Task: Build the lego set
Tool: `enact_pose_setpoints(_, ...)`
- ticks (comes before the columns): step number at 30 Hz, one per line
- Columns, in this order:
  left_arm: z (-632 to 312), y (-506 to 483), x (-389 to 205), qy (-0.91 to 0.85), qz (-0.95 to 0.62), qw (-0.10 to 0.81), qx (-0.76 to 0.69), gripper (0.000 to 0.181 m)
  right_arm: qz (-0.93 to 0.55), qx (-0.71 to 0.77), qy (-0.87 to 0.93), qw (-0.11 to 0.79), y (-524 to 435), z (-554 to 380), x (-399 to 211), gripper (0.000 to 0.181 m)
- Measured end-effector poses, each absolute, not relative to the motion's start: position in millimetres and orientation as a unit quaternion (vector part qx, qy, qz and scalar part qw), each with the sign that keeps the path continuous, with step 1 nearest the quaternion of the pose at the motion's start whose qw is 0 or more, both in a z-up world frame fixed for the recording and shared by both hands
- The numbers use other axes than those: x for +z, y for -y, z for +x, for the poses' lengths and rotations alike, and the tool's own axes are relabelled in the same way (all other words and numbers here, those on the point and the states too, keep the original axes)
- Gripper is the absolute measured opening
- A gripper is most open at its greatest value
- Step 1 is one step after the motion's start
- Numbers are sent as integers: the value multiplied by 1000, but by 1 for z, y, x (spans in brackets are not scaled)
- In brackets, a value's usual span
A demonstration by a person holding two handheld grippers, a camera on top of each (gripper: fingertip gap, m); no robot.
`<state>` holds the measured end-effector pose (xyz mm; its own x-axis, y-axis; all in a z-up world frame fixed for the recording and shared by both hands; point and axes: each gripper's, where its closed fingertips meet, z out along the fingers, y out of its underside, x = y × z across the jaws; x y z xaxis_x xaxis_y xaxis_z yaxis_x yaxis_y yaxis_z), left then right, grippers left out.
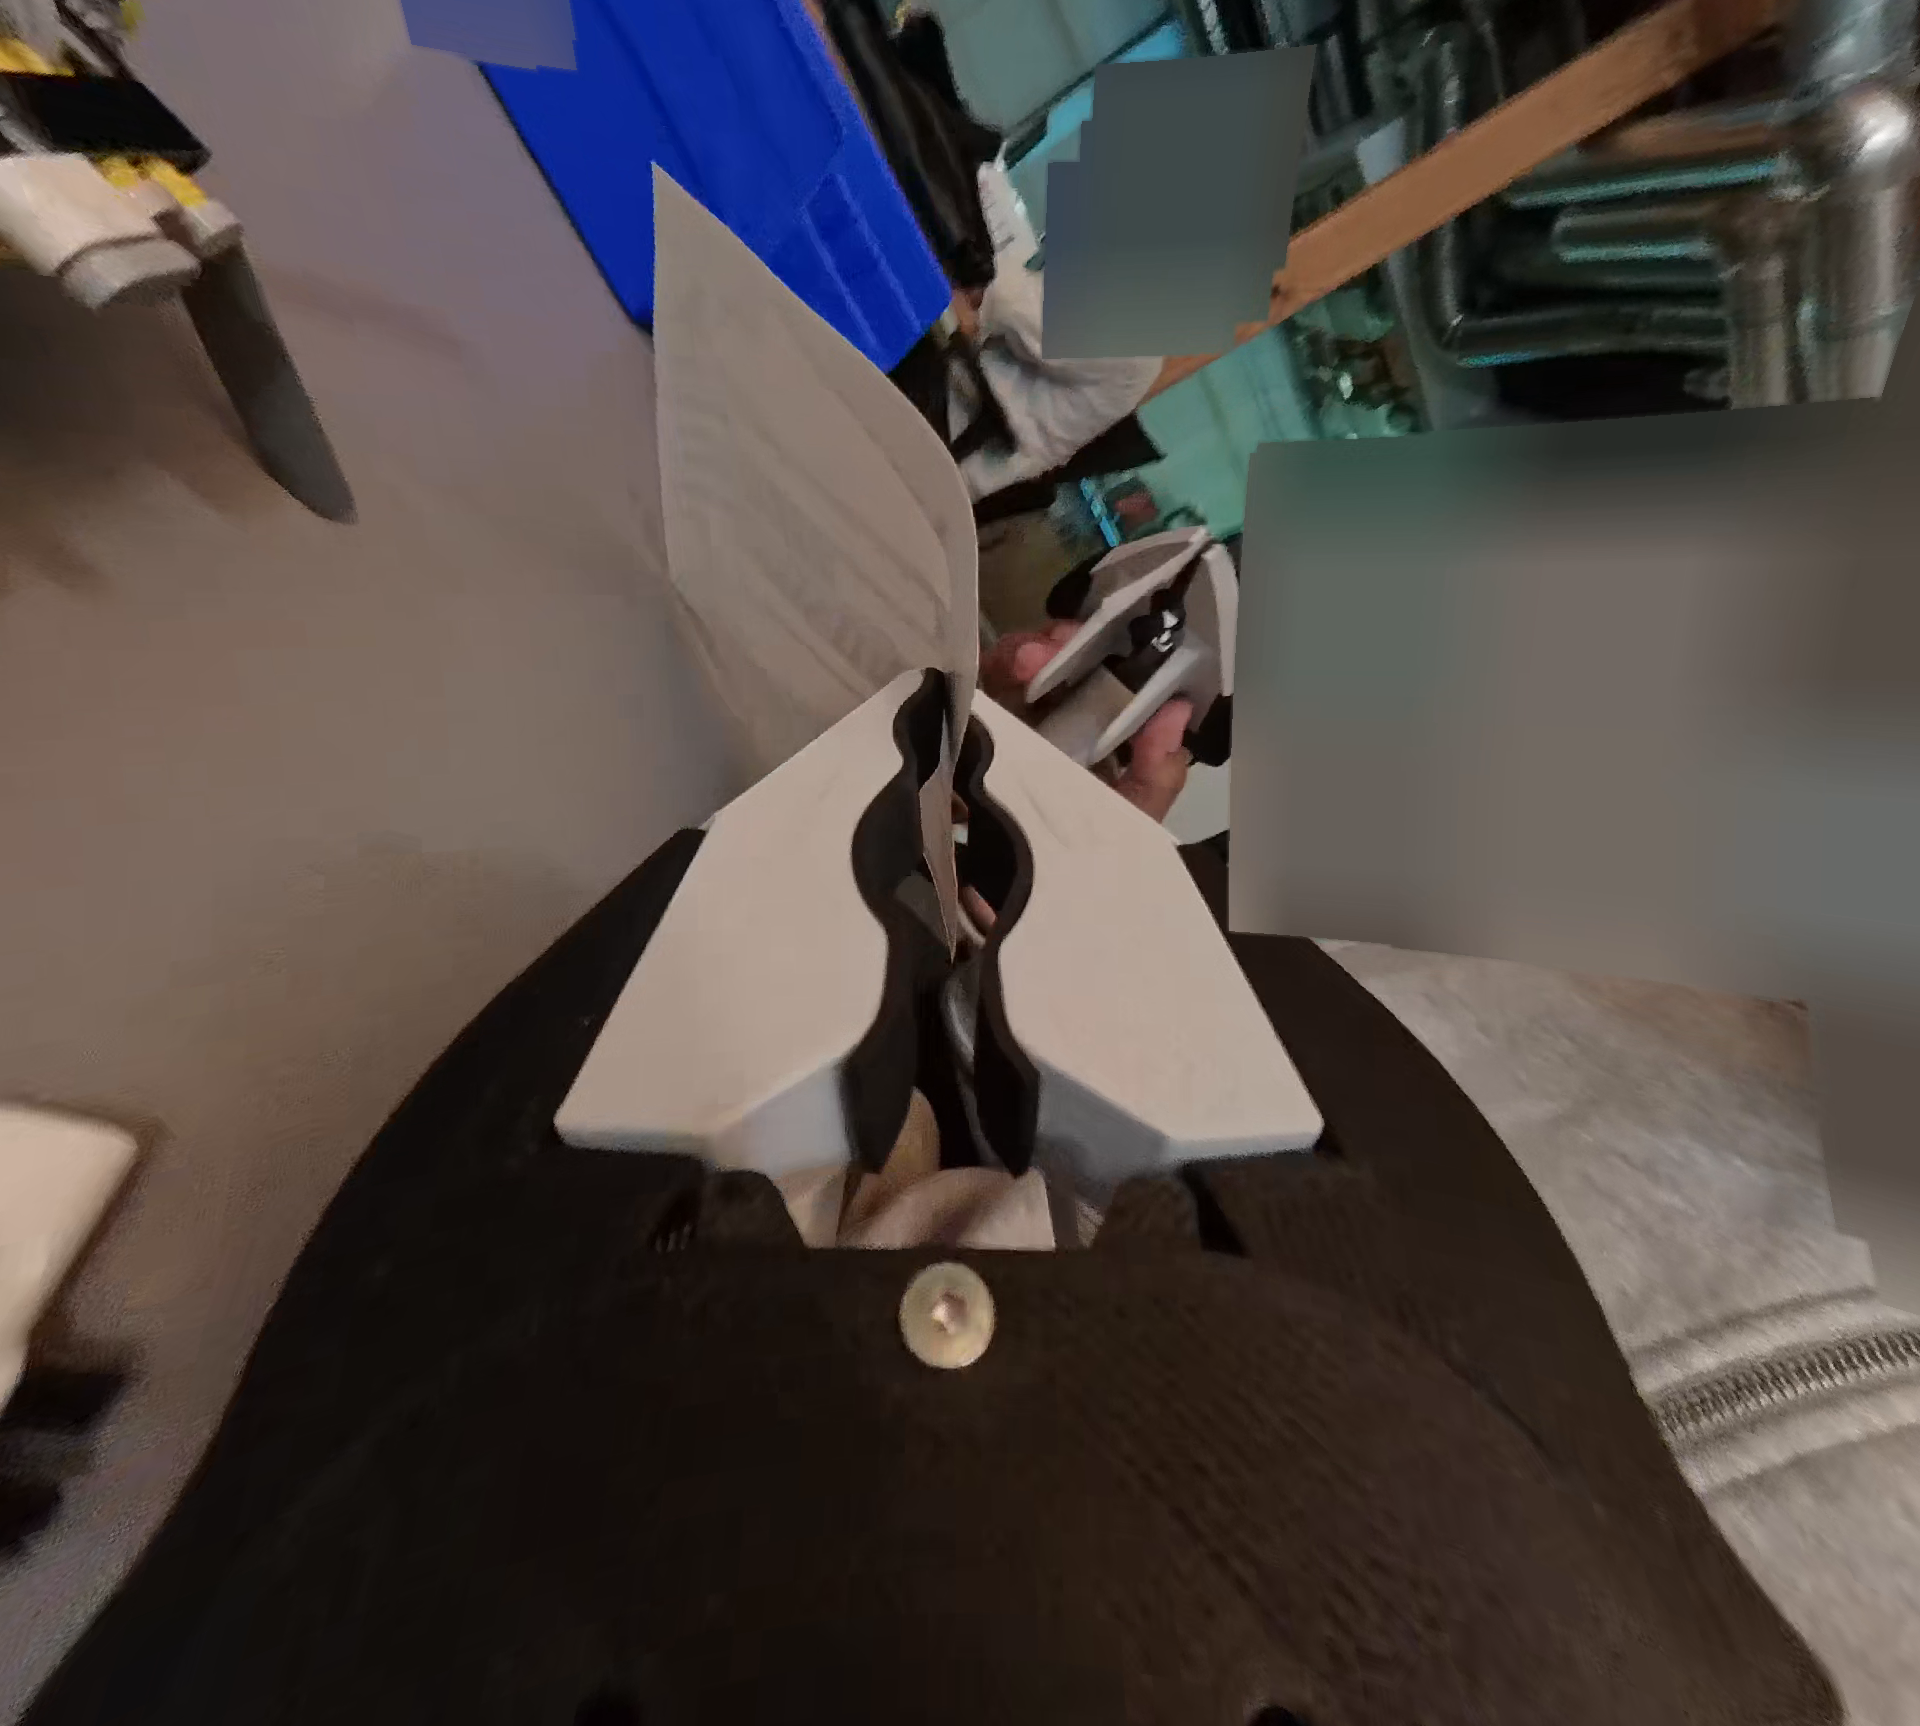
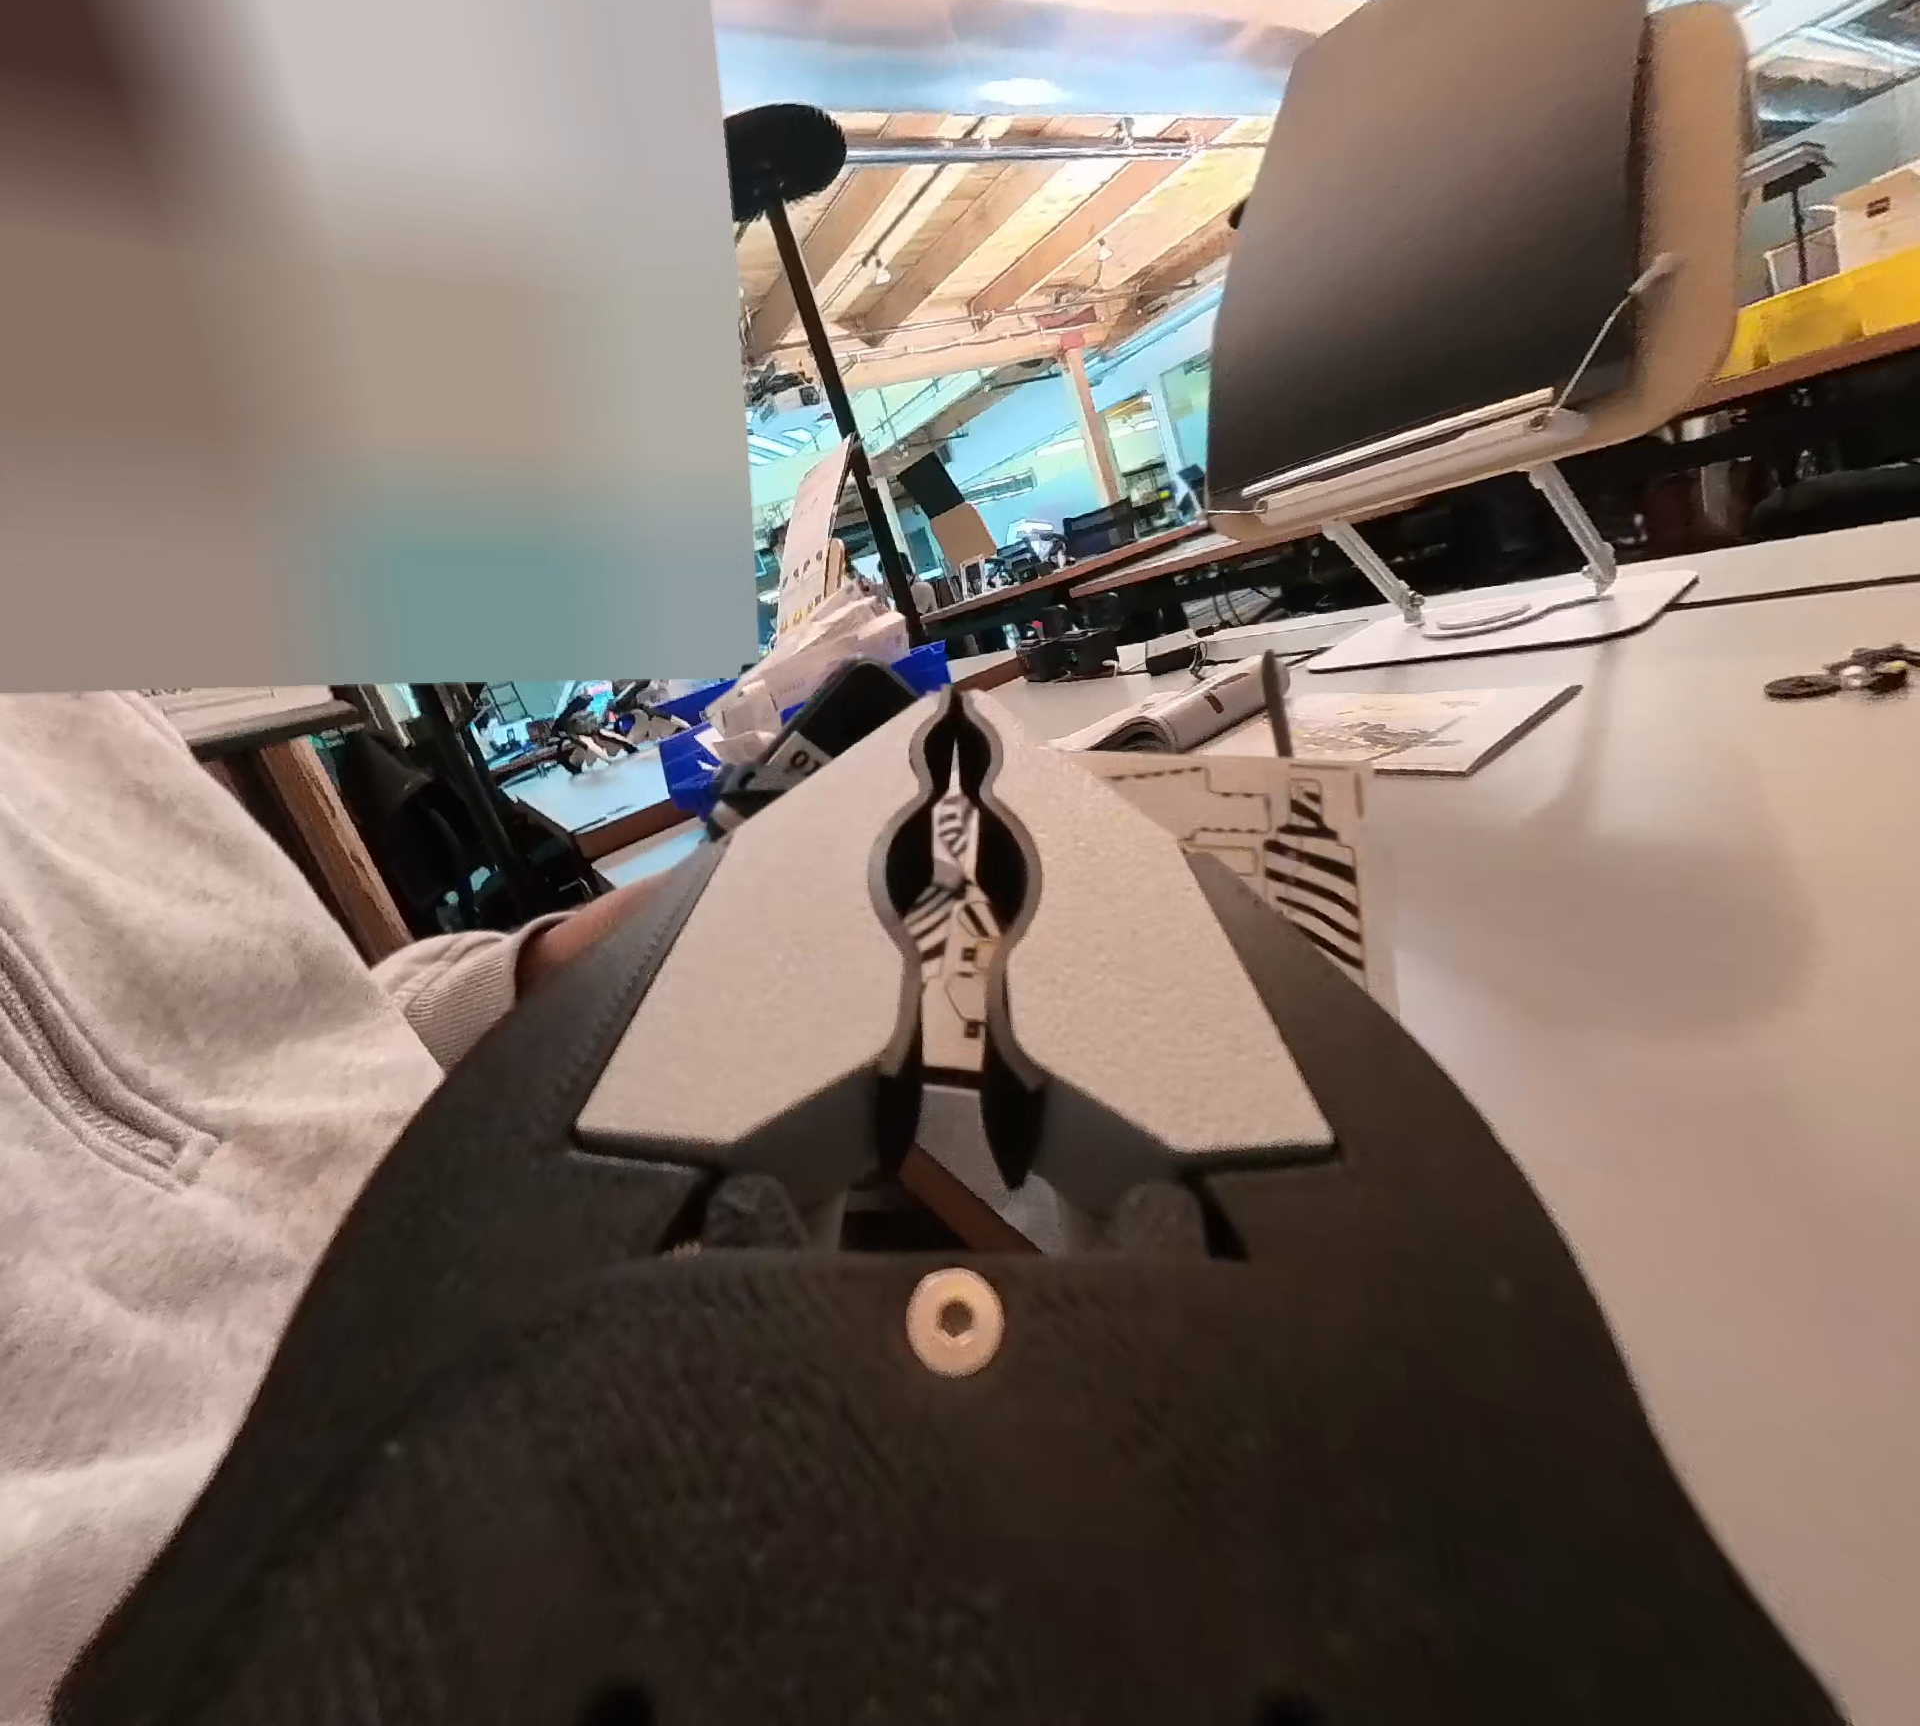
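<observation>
My left gripper (image 1: 940,720) clamped on the sticker sheet (image 1: 790,471), right gripper (image 2: 961,720) pinched on it too, blue bin (image 1: 727,66) at twelve o'clock, contents unclear.

Both tools look alike. The left gripper (image 1: 943,720) has a broad black body with a ribbed, printed grain, one silver screw (image 1: 947,1315) set in a washer at its middle, and two pale grey wedge-shaped fingers (image 1: 769,970) lined inside with wavy black pads. The right gripper (image 2: 954,720) is built the same way, with speckled grey fingers (image 2: 790,980), wavy black lining and a pale washer (image 2: 954,1320) around a hex screw. The person wears a light grey fleece sweatshirt (image 2: 156,1053) with a stitched seam and a ribbed cuff.
</observation>
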<state>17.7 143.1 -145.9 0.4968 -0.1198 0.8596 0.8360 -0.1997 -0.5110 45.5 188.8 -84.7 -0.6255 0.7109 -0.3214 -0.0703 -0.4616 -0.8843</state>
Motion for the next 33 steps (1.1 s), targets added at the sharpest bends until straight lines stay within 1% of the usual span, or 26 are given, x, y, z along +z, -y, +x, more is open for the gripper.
enact_pose_setpoints(1,17,-150,-149,271,-668,553,-418,0,-356,780,450,251,-192,45,-85,0)
enact_pose_setpoints(2,16,-156,-154,270,-687,536,-411,0,-358,779,448,253,-194,45,-85,0)
enact_pose_setpoints(6,-5,-169,-162,278,-735,526,-327,26,-362,767,454,272,-198,46,-85,0)
enact_pose_setpoints(9,-26,-158,-165,271,-773,516,-252,45,-364,755,463,289,-200,46,-87,0)
enact_pose_setpoints(11,-39,-145,-161,268,-786,511,-223,57,-365,753,467,286,-198,44,-91,0)
enact_pose_setpoints(16,-74,-101,-125,276,-760,571,-143,58,-367,753,473,274,-192,41,-97,0)
enact_pose_setpoints(19,-57,-86,-111,226,-750,602,-154,54,-363,747,482,278,-184,38,-99,0)
enact_pose_setpoints(21,-38,-84,-113,194,-748,612,-167,49,-360,751,483,270,-173,33,-100,0)
enact_pose_setpoints(23,-21,-83,-122,166,-754,612,-172,39,-358,757,485,252,-157,25,-100,0)
enact_pose_setpoints(24,-14,-83,-126,154,-754,614,-173,31,-356,758,489,243,-147,21,-99,0)
enact_pose_setpoints(26,1,-79,-127,126,-744,624,-204,2,-350,751,504,242,-131,12,-100,0)
enact_pose_setpoints(28,6,-74,-122,140,-713,632,-270,0,-345,726,532,265,-118,2,-106,0)
enact_pose_setpoints(30,7,-67,-116,162,-673,632,-348,0,-332,681,574,311,-107,-6,-113,0)
enact_pose_setpoints(33,1,-61,-121,200,-641,620,-405,2,-273,605,641,387,-85,-10,-121,0)
